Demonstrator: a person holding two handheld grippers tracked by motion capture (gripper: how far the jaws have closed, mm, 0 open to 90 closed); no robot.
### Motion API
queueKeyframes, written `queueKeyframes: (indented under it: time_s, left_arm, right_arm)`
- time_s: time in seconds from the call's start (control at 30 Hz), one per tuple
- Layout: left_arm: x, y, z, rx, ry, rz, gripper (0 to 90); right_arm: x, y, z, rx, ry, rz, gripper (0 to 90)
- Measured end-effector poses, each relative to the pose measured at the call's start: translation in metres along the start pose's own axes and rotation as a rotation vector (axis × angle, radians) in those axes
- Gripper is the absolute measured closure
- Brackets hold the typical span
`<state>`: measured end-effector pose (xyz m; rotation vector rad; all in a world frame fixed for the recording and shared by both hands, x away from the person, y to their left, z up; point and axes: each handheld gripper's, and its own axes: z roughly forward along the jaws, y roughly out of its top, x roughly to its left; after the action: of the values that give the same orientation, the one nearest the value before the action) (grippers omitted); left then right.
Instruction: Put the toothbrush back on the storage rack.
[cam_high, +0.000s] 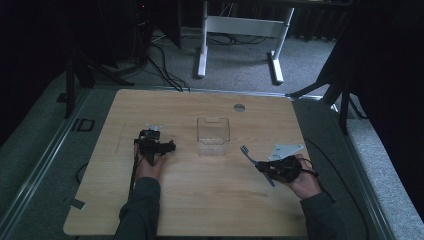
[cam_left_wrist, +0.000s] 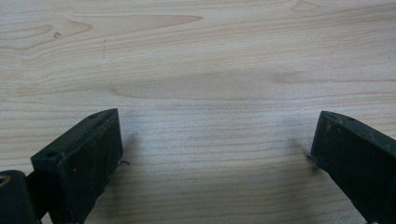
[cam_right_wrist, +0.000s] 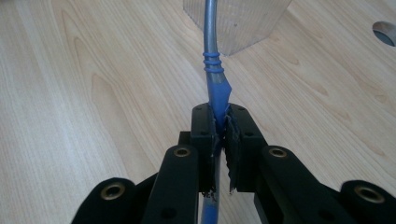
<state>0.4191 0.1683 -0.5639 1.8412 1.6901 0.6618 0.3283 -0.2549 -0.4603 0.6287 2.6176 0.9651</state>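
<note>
Fork (cam_high: 256, 164) clamped by blue handle in right claw (cam_high: 265, 169), tines pointing up-left toward clear container (cam_high: 213, 136) just beyond; left claw (cam_left_wrist: 212, 154) wide open, empty, over desk (cam_high: 200, 200).

One bench (cam_high: 200, 200) carries one clear container (cam_high: 213, 136) near its centre and one blue-handled fork (cam_high: 248, 154) at about four o'clock. Two tools: left tool (cam_high: 159, 134) at nine o'clock, right tool (cam_high: 262, 166) at four.

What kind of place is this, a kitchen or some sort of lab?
Most likely a lab or recording workspace, not a kitchen: a bare wooden table on grey carpet, black stand legs and cables around it, and a white desk frame behind.
</note>
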Motion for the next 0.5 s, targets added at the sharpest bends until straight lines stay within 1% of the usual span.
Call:
queueKeyframes:
  time_s: [0.27,0.33,0.5]
  left_arm:
    - [0.0,0.0,0.0,0.0,0.0,0.0,2.5]
    - [0.0,0.0,0.0,0.0,0.0,0.0,2.5]
    - [0.0,0.0,0.0,0.0,0.0,0.0,2.5]
  right_arm:
    - [-0.0004,0.0032,0.0005,-0.023,-0.015,0.02,82.1]
    - [-0.0007,0.0042,0.0007,-0.028,-0.019,0.013,82.1]
    - [-0.0012,0.0064,0.001,-0.043,-0.027,0.023,82.2]
